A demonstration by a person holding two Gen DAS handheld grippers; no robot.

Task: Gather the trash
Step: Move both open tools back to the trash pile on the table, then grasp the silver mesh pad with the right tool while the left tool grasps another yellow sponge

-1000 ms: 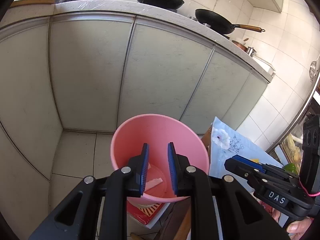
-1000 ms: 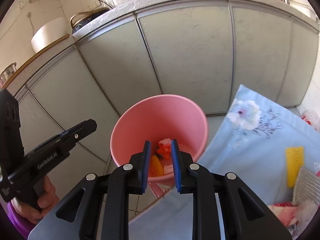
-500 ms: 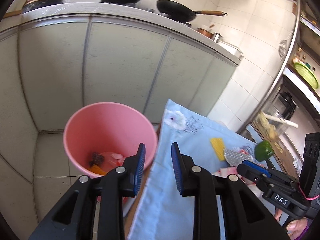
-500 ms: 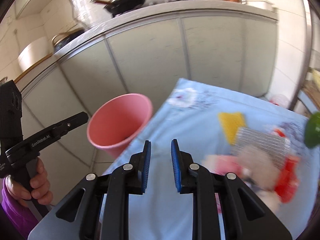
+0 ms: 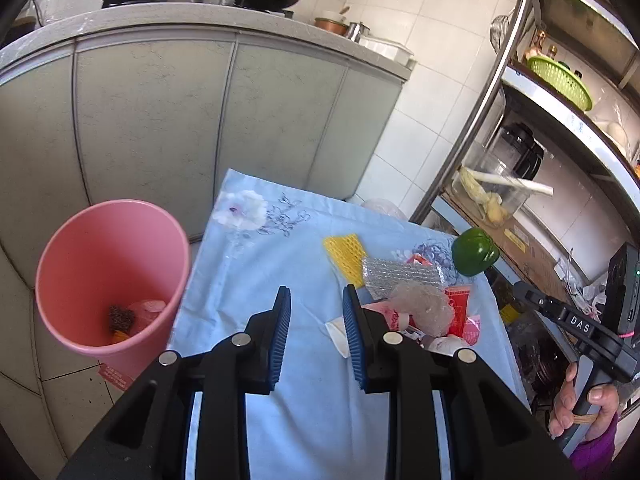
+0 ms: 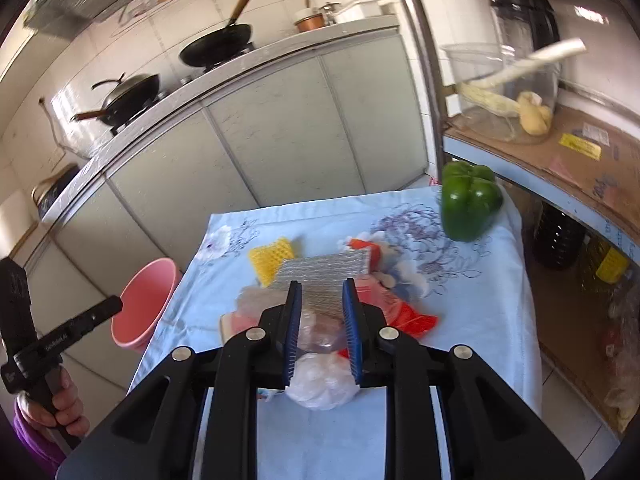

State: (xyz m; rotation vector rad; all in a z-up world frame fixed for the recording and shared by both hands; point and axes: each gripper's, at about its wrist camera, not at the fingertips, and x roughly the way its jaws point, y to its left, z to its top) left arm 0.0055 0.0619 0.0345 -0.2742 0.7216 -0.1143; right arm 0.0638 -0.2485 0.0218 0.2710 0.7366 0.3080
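Now both grippers, left gripper (image 5: 316, 320) and right gripper (image 6: 320, 312), hang empty, fingers narrowly parted, over the tabletop (image 5: 280, 360); trash pile (image 6: 320, 280) lies at twelve o'clock, pink bin (image 5: 108, 272) at nine. Widen, then pinch one piece.

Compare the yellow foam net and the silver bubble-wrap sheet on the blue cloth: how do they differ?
Colour: the yellow foam net is bright yellow; the silver bubble-wrap sheet is shiny and metallic.
Texture: the net has an open diamond mesh; the sheet has rows of small bubbles.
Size: the net looks smaller than the sheet.
Overlap: the sheet's edge seems to cover the net's edge.
Both lie flat on the blue cloth.
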